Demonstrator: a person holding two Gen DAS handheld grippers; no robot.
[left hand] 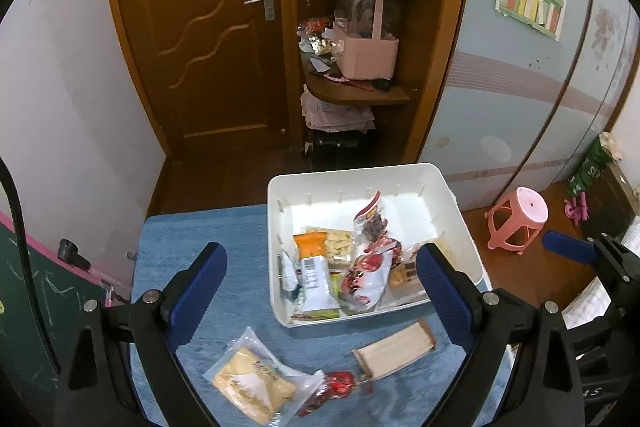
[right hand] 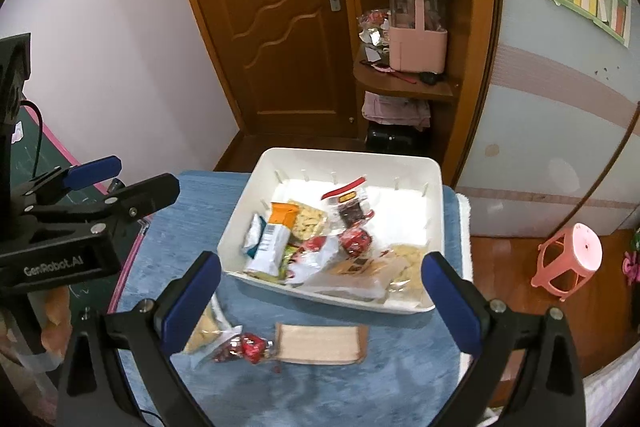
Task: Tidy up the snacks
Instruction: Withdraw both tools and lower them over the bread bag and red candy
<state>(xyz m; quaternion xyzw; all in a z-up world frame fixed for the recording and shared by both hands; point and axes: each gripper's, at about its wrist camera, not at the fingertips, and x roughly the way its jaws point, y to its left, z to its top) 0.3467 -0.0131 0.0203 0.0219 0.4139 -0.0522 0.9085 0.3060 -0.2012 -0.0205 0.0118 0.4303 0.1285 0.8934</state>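
A white bin (left hand: 456,211) (right hand: 248,219) sits on a blue cloth and holds several snack packets. Three snacks lie on the cloth in front of it: a yellow pastry in a clear wrapper (left hand: 252,383) (right hand: 202,331), a small red wrapped candy (left hand: 340,385) (right hand: 250,345) and a tan flat packet (left hand: 394,349) (right hand: 322,343). My left gripper (left hand: 320,295) is open and empty, held above the bin's near edge. My right gripper (right hand: 320,295) is open and empty, above the bin's near edge and the loose snacks. Part of the left gripper (right hand: 96,195) shows at the left of the right wrist view.
The blue cloth (left hand: 224,239) (right hand: 192,203) covers a small table. A green chalkboard (left hand: 36,291) stands at the left. A pink stool (left hand: 518,221) (right hand: 570,259) is on the floor at the right. A wooden door (left hand: 208,27) and corner shelves (left hand: 360,91) are behind.
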